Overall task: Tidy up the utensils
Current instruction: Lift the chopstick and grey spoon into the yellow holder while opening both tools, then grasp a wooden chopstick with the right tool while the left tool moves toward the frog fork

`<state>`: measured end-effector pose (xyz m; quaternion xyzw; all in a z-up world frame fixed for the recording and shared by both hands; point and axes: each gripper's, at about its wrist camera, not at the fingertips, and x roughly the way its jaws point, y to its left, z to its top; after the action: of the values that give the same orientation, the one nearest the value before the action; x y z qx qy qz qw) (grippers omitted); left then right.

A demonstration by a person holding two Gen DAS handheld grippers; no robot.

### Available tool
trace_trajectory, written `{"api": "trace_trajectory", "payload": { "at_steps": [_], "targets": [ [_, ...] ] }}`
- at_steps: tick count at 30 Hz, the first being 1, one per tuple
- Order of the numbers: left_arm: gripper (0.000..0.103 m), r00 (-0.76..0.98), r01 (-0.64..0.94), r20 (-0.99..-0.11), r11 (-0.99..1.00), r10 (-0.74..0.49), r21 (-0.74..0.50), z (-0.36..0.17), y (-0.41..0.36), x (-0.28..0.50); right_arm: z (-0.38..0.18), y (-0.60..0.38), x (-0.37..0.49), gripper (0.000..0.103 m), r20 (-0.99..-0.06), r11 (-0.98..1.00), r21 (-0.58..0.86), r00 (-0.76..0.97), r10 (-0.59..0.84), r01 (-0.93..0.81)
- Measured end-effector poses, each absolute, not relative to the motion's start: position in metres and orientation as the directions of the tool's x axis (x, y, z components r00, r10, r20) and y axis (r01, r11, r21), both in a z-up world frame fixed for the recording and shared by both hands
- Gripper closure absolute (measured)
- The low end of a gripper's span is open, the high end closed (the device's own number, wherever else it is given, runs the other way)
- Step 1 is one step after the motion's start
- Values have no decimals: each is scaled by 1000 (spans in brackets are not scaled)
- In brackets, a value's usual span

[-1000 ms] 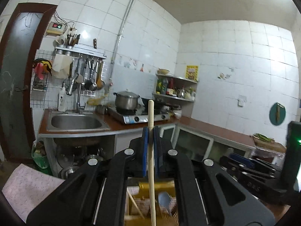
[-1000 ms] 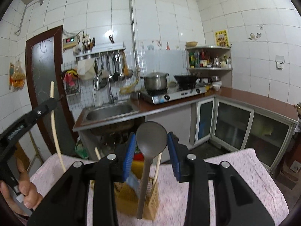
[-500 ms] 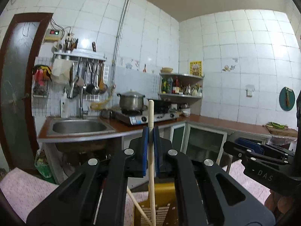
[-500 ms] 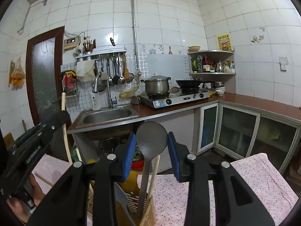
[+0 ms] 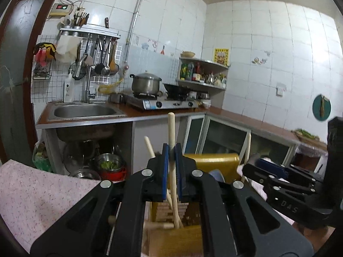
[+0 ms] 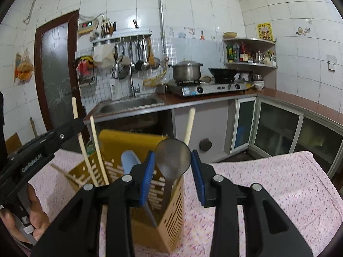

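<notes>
A yellow slotted utensil holder (image 6: 137,184) stands on the pink-patterned table (image 6: 268,184); it also shows in the left wrist view (image 5: 212,160). My left gripper (image 5: 171,152) is shut on a pale wooden stick (image 5: 171,128) whose lower end reaches into the holder. In the right wrist view this gripper (image 6: 75,126) holds the stick (image 6: 80,137) at the holder's left side. My right gripper (image 6: 172,167) is shut on the grey spoon (image 6: 172,158), bowl up, handle down into the holder. Other wooden sticks (image 6: 97,150) and a blue utensil (image 6: 129,160) stand in the holder.
Behind the table are a sink (image 6: 130,105), a gas stove with a pot (image 6: 187,70) and a wok, hanging ladles, a corner shelf (image 6: 248,51) and glass-door cabinets (image 6: 276,126). A brown door (image 6: 55,70) is at the left.
Both grippers have come down toward the holder. The wooden stick's lower end now sits inside the holder and the spoon's handle is deeper in it.
</notes>
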<state>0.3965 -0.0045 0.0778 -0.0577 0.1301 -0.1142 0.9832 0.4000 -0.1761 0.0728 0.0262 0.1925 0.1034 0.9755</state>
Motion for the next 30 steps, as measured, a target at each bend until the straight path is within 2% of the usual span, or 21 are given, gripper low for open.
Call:
{"api": "trace_trajectory", "payload": {
  "at_steps": [3, 5, 6, 7, 8, 9, 12, 15, 17, 20, 24, 30],
  "targets": [
    [96, 936, 212, -257, 968, -241, -137, 79, -2, 385, 68, -172, 398, 68, -415, 975, 92, 882, 223, -203],
    [88, 926, 223, -278, 963, -257, -148, 84, 0, 381, 68, -173, 395, 65, -434, 974, 102, 872, 226, -202],
    [82, 923, 226, -283, 962, -262, -154, 89, 3, 376, 70, -174, 394, 61, -443, 972, 115, 865, 233, -203],
    [76, 925, 218, -283, 964, -254, -153, 94, 4, 371, 72, -175, 392, 50, -454, 972, 128, 860, 234, -198],
    [58, 929, 207, -281, 967, -242, -150, 99, 6, 366, 75, -177, 388, 44, -455, 973, 140, 861, 230, -186],
    [41, 936, 185, -275, 972, -220, -147, 107, 9, 358, 79, -179, 384, 44, -454, 972, 148, 861, 229, -180],
    [18, 938, 151, -290, 976, -192, -157, 121, 20, 341, 85, -180, 369, 44, -477, 978, 136, 855, 203, -156],
    [9, 915, 151, -350, 974, -202, -167, 125, 33, 329, 85, -182, 352, 36, -496, 983, 126, 850, 176, -131],
    [5, 905, 146, -375, 974, -202, -172, 121, 41, 319, 83, -183, 339, 31, -508, 985, 121, 846, 165, -119],
    [5, 877, 120, -445, 979, -184, -168, 107, 55, 302, 73, -179, 320, 26, -532, 988, 95, 833, 151, -118],
    [5, 828, 82, -536, 981, -165, -176, 79, 71, 285, 53, -173, 300, 26, -567, 988, 89, 809, 153, -125],
    [5, 771, 25, -627, 988, -115, -150, 38, 87, 265, 14, -163, 279, 26, -624, 987, 107, 764, 161, -121]
  ]
}}
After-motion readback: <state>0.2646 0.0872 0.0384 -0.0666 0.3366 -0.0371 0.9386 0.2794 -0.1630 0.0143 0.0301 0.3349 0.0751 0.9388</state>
